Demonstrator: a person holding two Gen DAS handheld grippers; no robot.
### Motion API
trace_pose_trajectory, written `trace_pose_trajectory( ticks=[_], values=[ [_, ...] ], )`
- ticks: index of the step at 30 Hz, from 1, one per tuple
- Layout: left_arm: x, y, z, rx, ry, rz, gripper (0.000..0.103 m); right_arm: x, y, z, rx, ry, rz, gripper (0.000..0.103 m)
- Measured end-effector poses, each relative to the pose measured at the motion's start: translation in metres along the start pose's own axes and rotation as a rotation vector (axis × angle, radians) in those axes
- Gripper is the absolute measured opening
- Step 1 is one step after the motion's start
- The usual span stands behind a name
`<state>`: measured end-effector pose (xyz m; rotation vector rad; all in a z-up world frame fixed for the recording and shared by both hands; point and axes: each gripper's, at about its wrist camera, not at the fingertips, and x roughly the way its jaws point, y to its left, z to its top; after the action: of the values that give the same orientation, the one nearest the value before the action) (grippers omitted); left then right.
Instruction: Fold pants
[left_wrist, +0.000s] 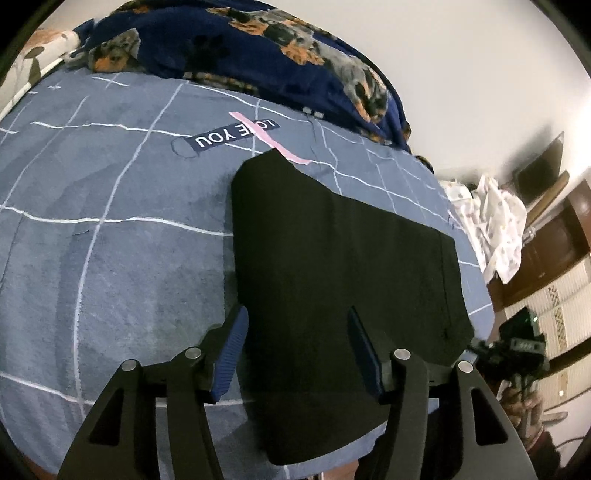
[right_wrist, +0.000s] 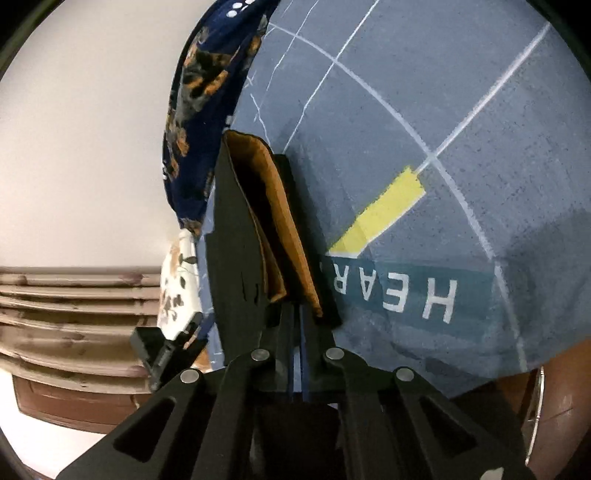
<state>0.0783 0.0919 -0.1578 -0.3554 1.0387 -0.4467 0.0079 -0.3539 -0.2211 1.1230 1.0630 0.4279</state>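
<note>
The black pants (left_wrist: 332, 258) lie folded flat on the blue checked bedspread (left_wrist: 110, 221), reaching from the bed's near edge toward the middle. My left gripper (left_wrist: 297, 332) is open above their near end, one blue pad over the left edge, the other over the cloth. My right gripper (right_wrist: 297, 314) is shut on an edge of the pants (right_wrist: 240, 240), lifted on edge so the orange-brown lining (right_wrist: 277, 206) shows between black layers. The right gripper also shows at the far right of the left wrist view (left_wrist: 517, 350).
A dark blue dog-print blanket (left_wrist: 240, 48) is heaped along the far side of the bed. White patterned cloth (left_wrist: 491, 225) hangs past the right edge. Wooden furniture (left_wrist: 554, 251) stands to the right. A yellow patch (right_wrist: 384, 210) and lettering mark the bedspread (right_wrist: 443, 110).
</note>
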Motion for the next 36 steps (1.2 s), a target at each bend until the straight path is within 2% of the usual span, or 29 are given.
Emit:
trace_pose_trajectory(
  ticks=[5,7,9,18,20,24,26,28,31,34,35,36],
  values=[
    [0.000,0.002,0.000,-0.011,-0.002,-0.004,0.058,-0.009,0.008,0.009,0.003,-0.022,0.023,0.012],
    [0.001,0.004,0.000,-0.017,0.004,0.001,0.058,-0.008,0.008,0.009,0.019,-0.018,0.034,0.034],
    [0.001,0.006,0.001,-0.025,0.003,0.001,0.058,-0.006,0.009,0.007,0.021,-0.009,0.047,0.040],
    [0.003,0.007,0.000,-0.039,0.012,0.002,0.063,0.006,0.034,0.007,-0.083,0.004,-0.015,0.039],
    [0.004,0.007,0.000,-0.040,0.017,0.006,0.065,0.007,0.041,0.006,-0.104,0.011,-0.004,0.039],
    [0.005,0.007,-0.001,-0.043,0.026,0.002,0.066,0.010,0.039,0.009,-0.079,0.039,0.034,0.039],
    [0.006,0.007,-0.001,-0.044,0.032,0.003,0.066,0.013,0.031,0.011,-0.044,0.039,-0.019,0.041],
    [0.007,0.007,-0.001,-0.044,0.038,0.001,0.066,0.016,0.023,0.012,-0.003,0.047,0.007,0.041],
    [0.009,0.006,-0.002,-0.041,0.045,0.007,0.068,0.018,0.033,0.009,-0.048,0.057,0.002,0.041],
    [0.010,0.006,-0.002,-0.046,0.049,0.003,0.068,0.019,0.045,0.007,-0.074,0.064,0.081,0.041],
    [0.010,0.006,-0.002,-0.047,0.049,0.002,0.068,0.018,0.050,0.007,-0.094,0.060,0.068,0.041],
    [0.009,0.006,-0.002,-0.047,0.047,0.002,0.068,0.018,0.052,0.008,-0.117,0.053,0.013,0.041]
  ],
)
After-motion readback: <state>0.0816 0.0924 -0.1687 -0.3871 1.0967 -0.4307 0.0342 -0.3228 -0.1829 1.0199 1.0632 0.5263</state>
